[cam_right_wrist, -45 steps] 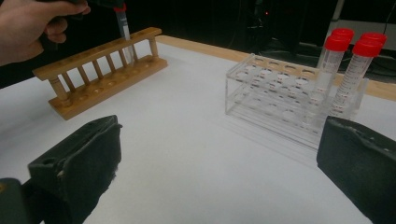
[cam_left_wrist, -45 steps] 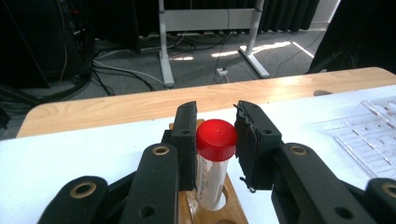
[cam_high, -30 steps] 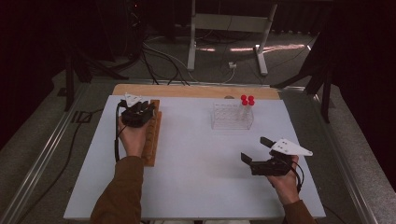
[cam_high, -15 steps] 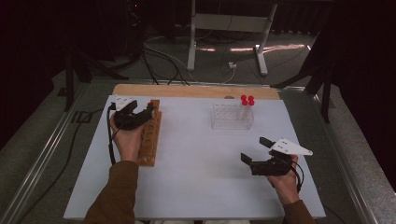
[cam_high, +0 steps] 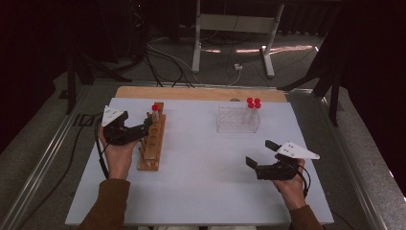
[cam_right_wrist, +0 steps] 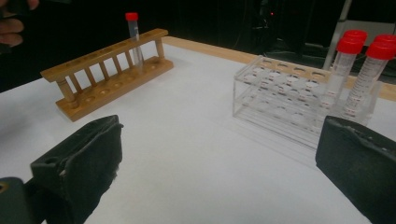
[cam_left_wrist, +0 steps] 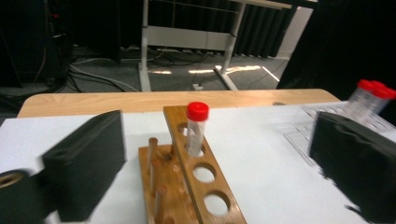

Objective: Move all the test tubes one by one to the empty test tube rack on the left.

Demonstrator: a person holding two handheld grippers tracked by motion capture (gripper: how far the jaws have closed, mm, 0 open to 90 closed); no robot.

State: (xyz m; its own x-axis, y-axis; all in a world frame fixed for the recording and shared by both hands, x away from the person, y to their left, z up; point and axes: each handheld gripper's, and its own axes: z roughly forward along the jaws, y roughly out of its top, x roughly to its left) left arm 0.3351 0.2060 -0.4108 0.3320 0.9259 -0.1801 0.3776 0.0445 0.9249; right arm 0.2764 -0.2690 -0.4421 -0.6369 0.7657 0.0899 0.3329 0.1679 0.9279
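Wooden rack point(cam_high: 152, 138) carries one red-capped tube point(cam_high: 155, 114), upright in a hole near its far end. My left gripper point(cam_high: 139, 132) sits just beside the rack, its jaws having just been opening, now wide with nothing between them. To the rack's right, well apart, a clear plastic rack point(cam_high: 237, 120) holds red-capped tubes point(cam_high: 253, 106); their exact count I cannot tell. My right gripper point(cam_high: 261, 155), also agape and empty, hovers over the white table point(cam_high: 201, 182). Beyond the rack, dark floor and cables.
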